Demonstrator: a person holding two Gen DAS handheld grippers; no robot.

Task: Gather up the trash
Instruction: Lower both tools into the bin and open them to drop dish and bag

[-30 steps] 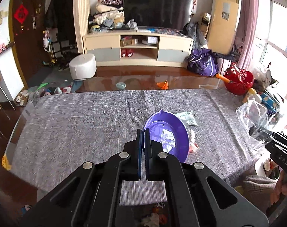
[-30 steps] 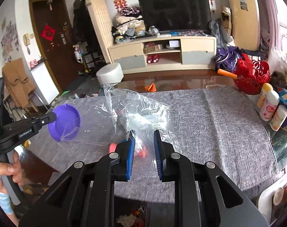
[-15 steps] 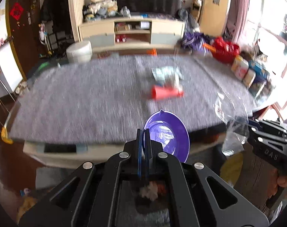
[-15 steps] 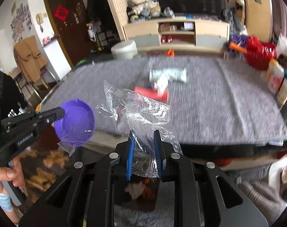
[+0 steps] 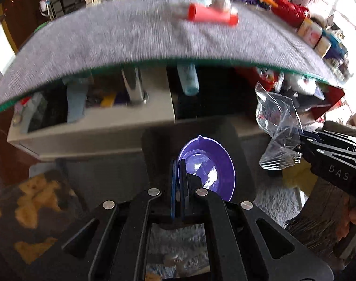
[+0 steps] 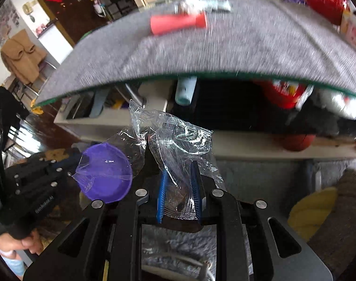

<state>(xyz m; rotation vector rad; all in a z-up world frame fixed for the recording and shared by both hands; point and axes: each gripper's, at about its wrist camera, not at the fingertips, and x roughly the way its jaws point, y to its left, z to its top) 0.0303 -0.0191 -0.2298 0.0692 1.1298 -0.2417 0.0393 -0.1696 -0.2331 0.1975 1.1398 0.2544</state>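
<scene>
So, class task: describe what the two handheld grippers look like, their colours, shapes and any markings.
Both are matte black, angular linkage frames with triangular cut-outs and round silver pivot bolts. The left gripper and the right gripper each end in jaws lined with ribbed blue pads. White lettering "DAS" is printed on the right gripper's side in the left wrist view; the left gripper's side carries small white lettering too blurred to read.

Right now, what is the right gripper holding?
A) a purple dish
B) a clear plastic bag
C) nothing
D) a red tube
B: the crumpled clear plastic bag sits pinched in the right gripper; the purple dish is in the left gripper.
</scene>
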